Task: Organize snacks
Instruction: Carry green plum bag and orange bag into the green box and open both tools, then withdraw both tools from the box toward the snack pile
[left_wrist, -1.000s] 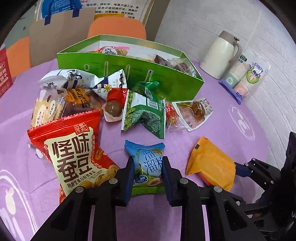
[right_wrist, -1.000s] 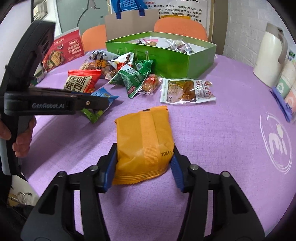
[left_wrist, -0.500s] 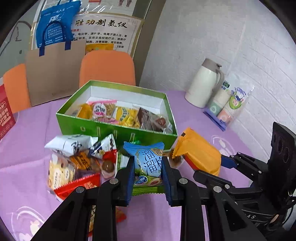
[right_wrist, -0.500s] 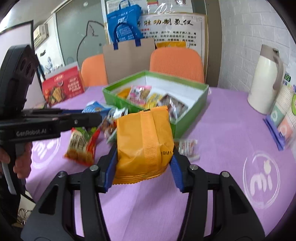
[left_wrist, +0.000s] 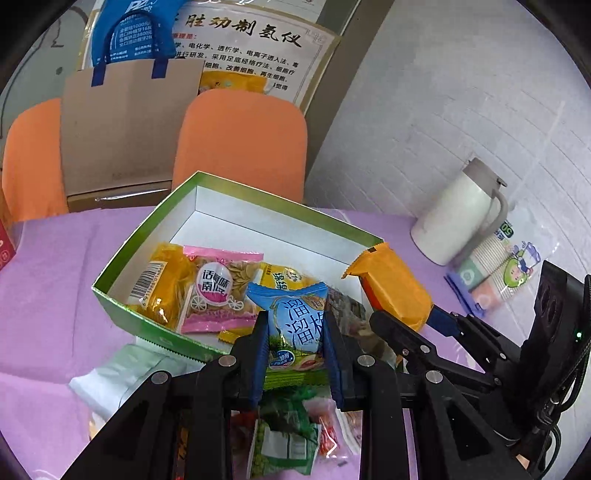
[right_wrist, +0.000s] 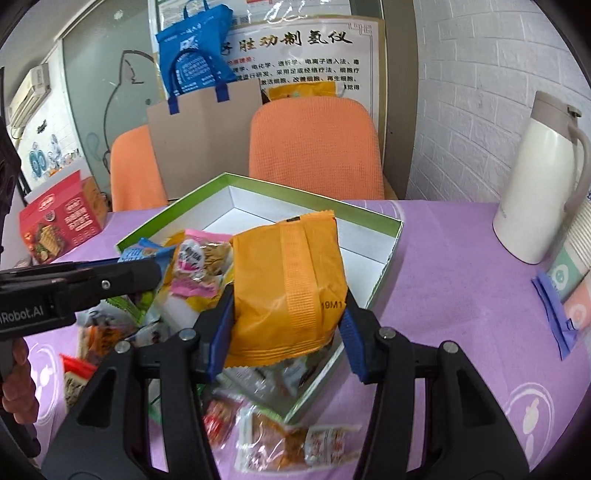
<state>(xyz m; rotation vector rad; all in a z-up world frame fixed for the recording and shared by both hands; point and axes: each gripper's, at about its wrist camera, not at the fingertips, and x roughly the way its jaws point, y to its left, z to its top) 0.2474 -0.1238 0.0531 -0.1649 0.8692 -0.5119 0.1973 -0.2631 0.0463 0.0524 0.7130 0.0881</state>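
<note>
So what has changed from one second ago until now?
Both packets went up off the purple table and forward, to above the green box. The left hand-held gripper stays shut on the blue plum packet, the right hand-held gripper on the orange packet. The box did not move.

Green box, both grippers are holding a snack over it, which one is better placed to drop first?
Probably the right. The right gripper holds the orange packet near the bare white floor of the green box, while the left gripper holds the blue packet over the near, crowded edge.
</note>
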